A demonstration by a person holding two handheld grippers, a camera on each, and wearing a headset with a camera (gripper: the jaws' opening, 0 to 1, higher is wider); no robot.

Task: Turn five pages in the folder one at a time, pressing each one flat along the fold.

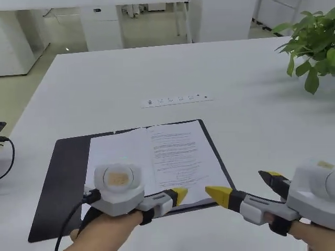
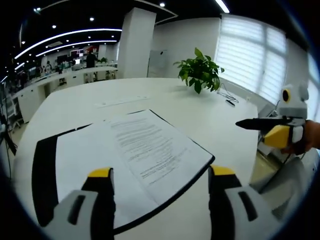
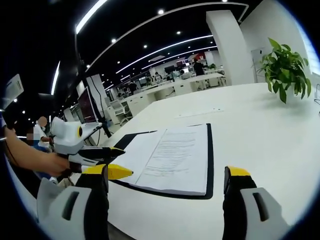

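A black folder [image 1: 63,178] lies open on the white table, with a blank white page on the left and a printed page [image 1: 178,157] on the right. My left gripper [image 1: 174,198] hovers open over the folder's [image 2: 42,165] near edge, its jaws wide with nothing between them. To the right of the folder's [image 3: 209,160] near right corner, my right gripper [image 1: 241,184] is open too and apart from the pages. Each gripper shows in the other's view: the right gripper [image 2: 270,129] at the right edge, the left gripper [image 3: 120,161] at the left.
A flush socket strip [image 1: 177,99] sits in the table beyond the folder. A potted plant [image 1: 313,42] stands at the far right. A black cable [image 1: 9,157] curls at the table's left edge. Office desks and a pillar lie beyond the table.
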